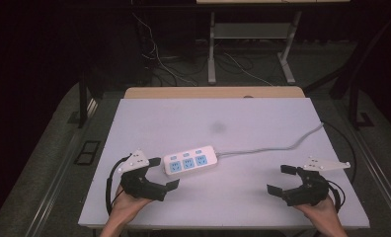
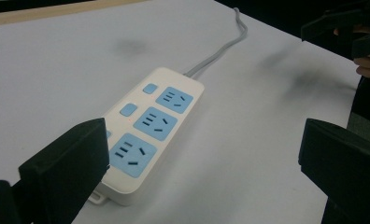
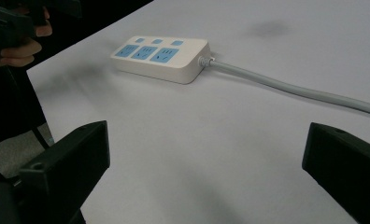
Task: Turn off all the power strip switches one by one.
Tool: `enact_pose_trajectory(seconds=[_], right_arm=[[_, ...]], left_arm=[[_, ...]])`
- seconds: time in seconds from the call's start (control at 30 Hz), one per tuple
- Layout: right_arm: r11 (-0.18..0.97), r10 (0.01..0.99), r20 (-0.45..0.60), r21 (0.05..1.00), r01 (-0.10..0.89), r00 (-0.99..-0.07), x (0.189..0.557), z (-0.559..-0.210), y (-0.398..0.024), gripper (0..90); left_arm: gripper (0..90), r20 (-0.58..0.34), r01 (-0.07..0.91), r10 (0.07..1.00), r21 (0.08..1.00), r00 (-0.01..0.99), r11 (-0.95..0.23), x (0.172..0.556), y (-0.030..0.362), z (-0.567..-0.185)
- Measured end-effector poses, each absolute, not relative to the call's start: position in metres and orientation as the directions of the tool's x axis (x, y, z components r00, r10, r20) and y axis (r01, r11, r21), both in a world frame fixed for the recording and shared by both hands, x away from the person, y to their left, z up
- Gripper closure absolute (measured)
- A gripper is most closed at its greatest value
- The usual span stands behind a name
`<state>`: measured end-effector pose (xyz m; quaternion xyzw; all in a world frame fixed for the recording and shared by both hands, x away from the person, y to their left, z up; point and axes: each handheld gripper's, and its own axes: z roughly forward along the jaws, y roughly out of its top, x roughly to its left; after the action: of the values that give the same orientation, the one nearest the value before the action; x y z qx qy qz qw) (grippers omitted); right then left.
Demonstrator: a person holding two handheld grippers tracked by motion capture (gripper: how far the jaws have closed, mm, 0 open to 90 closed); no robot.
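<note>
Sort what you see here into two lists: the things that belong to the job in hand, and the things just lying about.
In the job:
- power strip, nearest the left gripper
- its grey cable
- right gripper, jaws apart, over bare table

Lying about:
- white table, with a dark smudge
- loose wires on the floor beyond

- The white plastic power strip with three blue sockets lies flat on the pale rectangular tabletop, the one low obstacle.
- Its grey round cable trails from the strip's right end toward the table's right edge, a low line across that side.
- Beyond the strip, the tabletop lies bare.
- Right of the strip, nearer than the cable, the surface is open.
</note>
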<state>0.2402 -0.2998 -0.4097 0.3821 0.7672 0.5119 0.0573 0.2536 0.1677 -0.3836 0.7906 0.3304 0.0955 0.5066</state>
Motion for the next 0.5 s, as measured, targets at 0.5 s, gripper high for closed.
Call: enact_pose_trajectory(seconds=[0.5], right_arm=[[0.187, 0.642, 0.302, 0.83, 0.526, -0.705, 0.24, -0.41, -0.3, 0.7]], left_arm=[[1.0, -0.194, 0.459, 0.61, 0.832, 0.768, -0.313, 0.275, 0.167, -0.375]])
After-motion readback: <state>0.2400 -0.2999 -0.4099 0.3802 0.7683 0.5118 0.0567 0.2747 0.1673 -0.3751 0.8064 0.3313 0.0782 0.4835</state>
